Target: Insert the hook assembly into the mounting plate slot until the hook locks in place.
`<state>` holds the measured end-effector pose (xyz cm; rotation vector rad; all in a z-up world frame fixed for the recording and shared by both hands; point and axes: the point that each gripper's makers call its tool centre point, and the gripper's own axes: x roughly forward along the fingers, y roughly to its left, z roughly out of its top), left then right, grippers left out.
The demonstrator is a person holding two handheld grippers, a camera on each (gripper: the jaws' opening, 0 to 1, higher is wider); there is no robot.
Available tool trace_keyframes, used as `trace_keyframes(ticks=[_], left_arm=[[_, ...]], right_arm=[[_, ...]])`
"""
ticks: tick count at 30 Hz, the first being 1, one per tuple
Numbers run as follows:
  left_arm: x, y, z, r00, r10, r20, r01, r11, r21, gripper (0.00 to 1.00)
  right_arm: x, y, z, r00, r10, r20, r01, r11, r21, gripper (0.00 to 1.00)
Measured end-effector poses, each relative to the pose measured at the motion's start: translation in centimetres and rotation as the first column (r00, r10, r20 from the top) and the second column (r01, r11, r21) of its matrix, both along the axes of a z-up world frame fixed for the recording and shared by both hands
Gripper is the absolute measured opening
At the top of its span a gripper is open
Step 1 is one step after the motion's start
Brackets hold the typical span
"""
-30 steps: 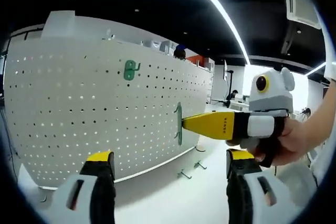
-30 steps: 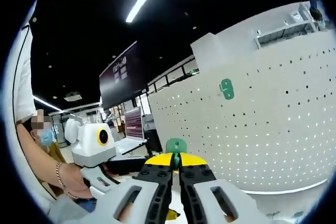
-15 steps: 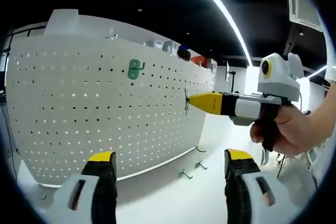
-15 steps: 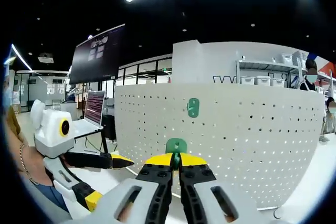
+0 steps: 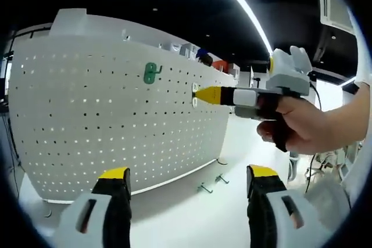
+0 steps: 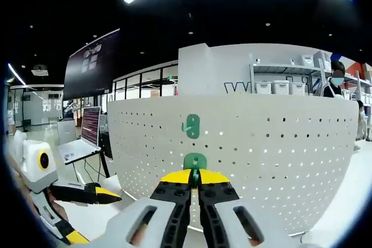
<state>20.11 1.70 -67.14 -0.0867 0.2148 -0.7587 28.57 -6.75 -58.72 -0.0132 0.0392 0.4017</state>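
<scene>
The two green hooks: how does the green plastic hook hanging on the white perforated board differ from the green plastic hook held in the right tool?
The green plastic hook on the white perforated board is mounted on the white perforated board; the green plastic hook in the right tool is clamped between shut jaws of the right tool. The mounted one sits higher. Both have the same green colour.

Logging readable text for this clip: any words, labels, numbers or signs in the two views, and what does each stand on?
No text can be read in these pictures.
Dark wall screen behind the white pegboard panel, right gripper view: pale rows of marks, too small to read.
Laptop screen left of the panel: lines of content, blurred.
Yellow tip of the right gripper, left gripper view: no legible print.
</scene>
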Motion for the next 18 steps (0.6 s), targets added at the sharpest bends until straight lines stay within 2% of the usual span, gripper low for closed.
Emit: trace_keyframes(ticks=[9, 18], left_arm=[[-0.6, 1.3, -0.8, 1.000, 0.019, -0.013, -0.019, 1.000, 0.000, 0.84], [-1.5, 2.1, -2.0, 0.999, 0.015, -0.028, -0.015, 1.000, 0.009, 0.84]], right_arm=[[2.6, -1.1, 1.7, 0.998, -0.047, 0.030, 0.047, 0.999, 0.008, 0.01], [4.3, -1.7, 2.5, 0.997, -0.063, 0.047, 0.064, 0.998, -0.007, 0.01]])
